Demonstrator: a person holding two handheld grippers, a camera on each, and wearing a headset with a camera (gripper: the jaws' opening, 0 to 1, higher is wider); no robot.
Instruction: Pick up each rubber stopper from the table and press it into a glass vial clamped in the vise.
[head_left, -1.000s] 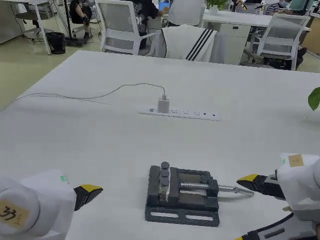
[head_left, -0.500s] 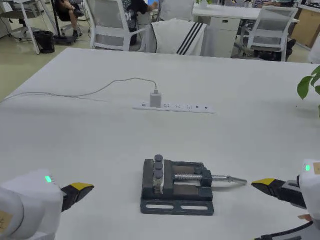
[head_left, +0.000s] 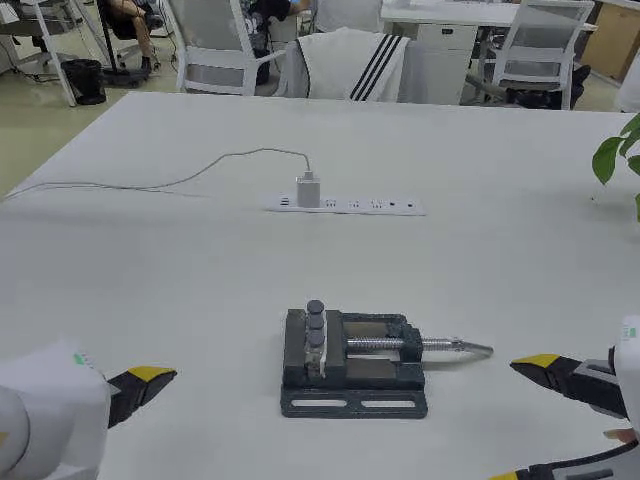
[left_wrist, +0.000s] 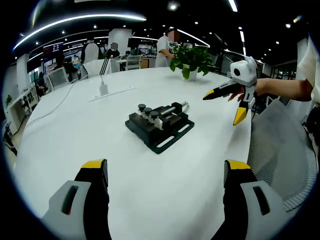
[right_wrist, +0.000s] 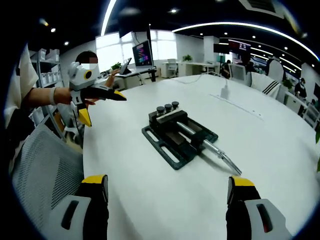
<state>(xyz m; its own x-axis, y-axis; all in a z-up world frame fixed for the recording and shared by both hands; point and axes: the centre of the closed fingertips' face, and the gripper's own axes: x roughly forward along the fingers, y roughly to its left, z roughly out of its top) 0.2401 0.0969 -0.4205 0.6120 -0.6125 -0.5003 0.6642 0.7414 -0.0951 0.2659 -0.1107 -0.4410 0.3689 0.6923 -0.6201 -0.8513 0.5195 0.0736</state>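
A dark metal vise (head_left: 352, 372) stands on the white table, and three glass vials with grey rubber stoppers (head_left: 315, 322) are clamped upright in a row in its jaws. My left gripper (head_left: 145, 380) is low at the left, apart from the vise, and its own view shows it open (left_wrist: 165, 167) and empty. To the right of the vise's screw handle (head_left: 455, 347) my right gripper (head_left: 520, 418) is open (right_wrist: 168, 181) and empty. The vise (left_wrist: 160, 124) and the stoppers (left_wrist: 147, 110) lie ahead of the left gripper, the vise (right_wrist: 180, 132) and stoppers (right_wrist: 167, 107) ahead of the right.
A white power strip (head_left: 345, 204) with a charger (head_left: 307, 188) and a long cable (head_left: 150, 185) lies farther back on the table. Office chairs stand beyond the far edge. Plant leaves (head_left: 612, 158) reach in at the right. The table around the vise is bare.
The right gripper has drawn back to the right, away from the vise's screw handle. The left gripper has backed off slightly to the left. The head view has shifted.
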